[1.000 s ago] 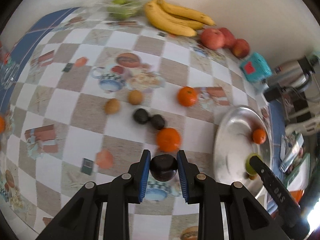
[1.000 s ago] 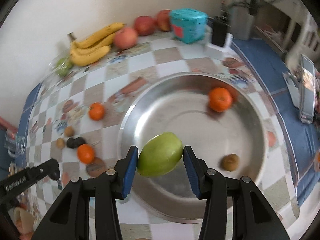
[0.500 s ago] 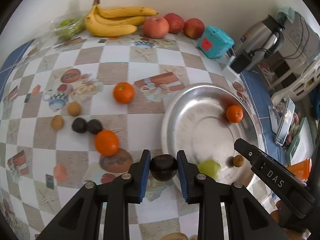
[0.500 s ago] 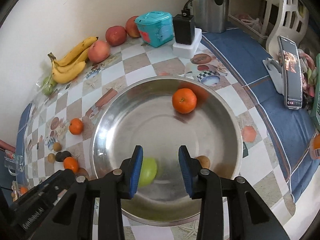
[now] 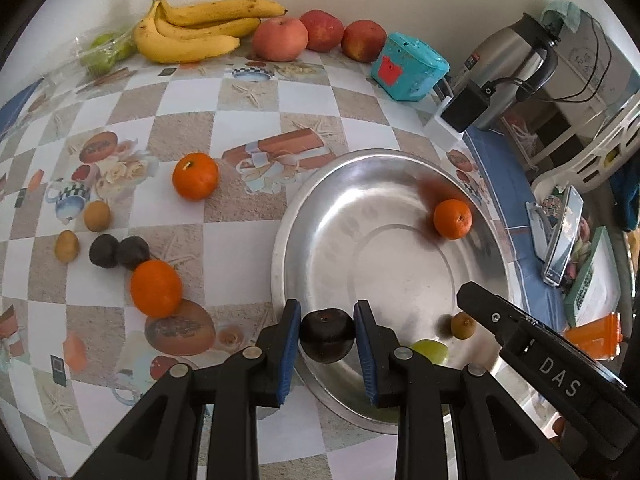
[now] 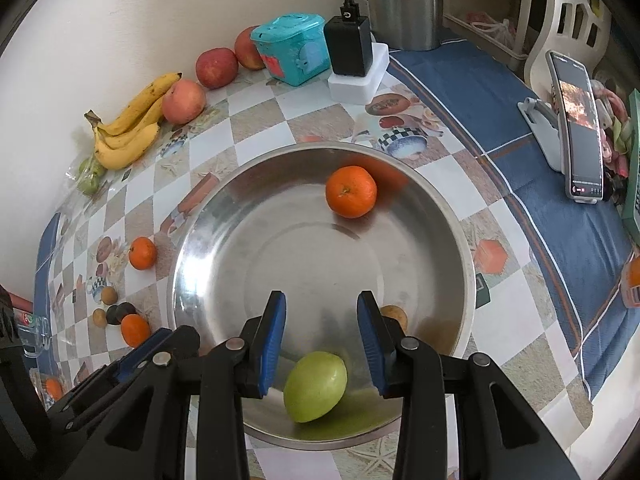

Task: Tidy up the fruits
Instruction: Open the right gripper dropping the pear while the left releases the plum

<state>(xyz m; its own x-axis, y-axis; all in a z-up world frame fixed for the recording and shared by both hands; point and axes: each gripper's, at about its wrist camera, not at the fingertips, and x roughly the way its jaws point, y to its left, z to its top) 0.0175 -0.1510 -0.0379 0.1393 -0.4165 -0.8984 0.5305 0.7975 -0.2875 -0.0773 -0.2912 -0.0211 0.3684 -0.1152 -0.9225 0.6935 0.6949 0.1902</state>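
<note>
Left gripper [image 5: 327, 334] pinching dark round fruit [image 5: 327, 335], hovering over steel bowl [image 5: 304, 216] rim at 7 o'clock; basin ahead toward 1 o'clock. Right gripper [image 6: 322, 334] spread, nothing held, above green fruit [image 6: 315, 386] lying inside, long axis toward 1 o'clock.

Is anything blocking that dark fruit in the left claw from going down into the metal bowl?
Nothing visible does. The left claw holds the dark fruit over the near rim of the metal bowl. The bowl floor just ahead is bare; the green fruit, small brown fruit and orange lie off to the right.
</note>
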